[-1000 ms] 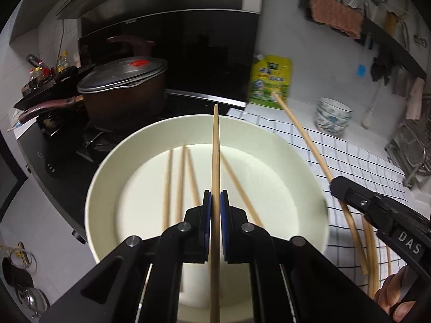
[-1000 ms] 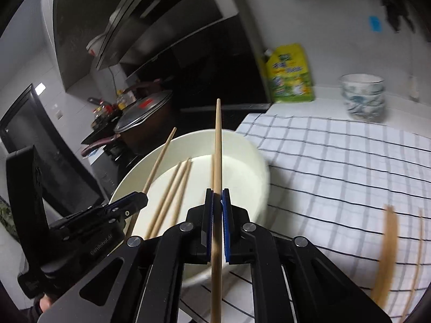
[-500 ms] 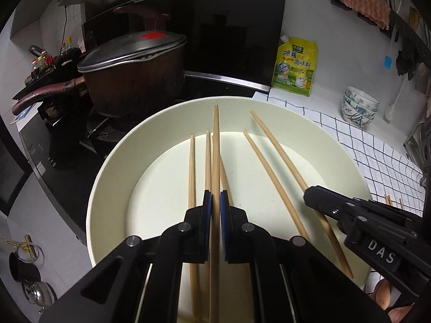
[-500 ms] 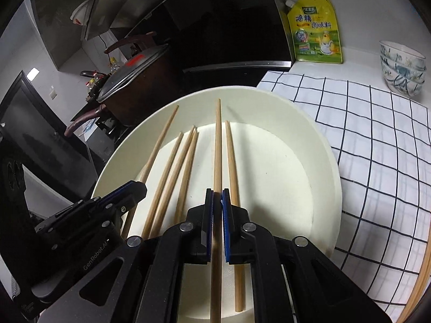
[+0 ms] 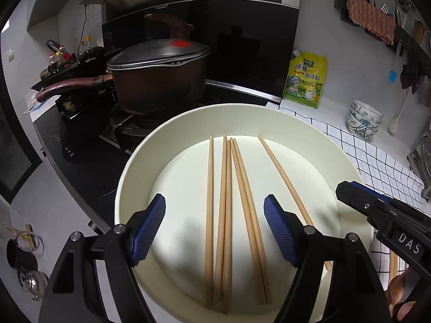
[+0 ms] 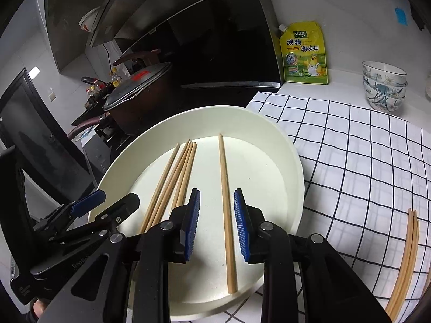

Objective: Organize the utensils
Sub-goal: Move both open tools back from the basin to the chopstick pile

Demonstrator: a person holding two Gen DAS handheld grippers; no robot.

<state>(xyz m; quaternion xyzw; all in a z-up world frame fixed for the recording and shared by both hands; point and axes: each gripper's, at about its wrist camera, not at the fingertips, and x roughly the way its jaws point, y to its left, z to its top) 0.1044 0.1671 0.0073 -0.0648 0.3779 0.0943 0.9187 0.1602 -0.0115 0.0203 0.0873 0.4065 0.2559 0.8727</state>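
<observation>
A wide white bowl (image 5: 188, 115) holds several wooden chopsticks (image 5: 226, 202) lying lengthwise on its floor. My left gripper (image 5: 214, 228) hangs just above them with its jaws opening wide. The sticks lie below the gap and neither pad touches them. In the right wrist view my right gripper (image 6: 216, 224) is opening too. A single chopstick (image 6: 225, 188) rests in the bowl (image 6: 293, 161) under its gap, free of both blue pads. The left gripper (image 6: 110, 204) shows at the lower left. More chopsticks (image 6: 406, 253) lie on the cloth to the right.
A dark lidded pot (image 5: 159, 80) stands on the black stove behind the bowl. A checked cloth (image 6: 363, 161) covers the counter on the right. A yellow seasoning pouch (image 6: 305, 53) and stacked patterned bowls (image 6: 383, 86) stand against the back wall.
Both grippers were shut on a chopstick each and have let go. Their jaws now stand apart and the two sticks lie in the bowl. Both hands came lower over the bowl.
</observation>
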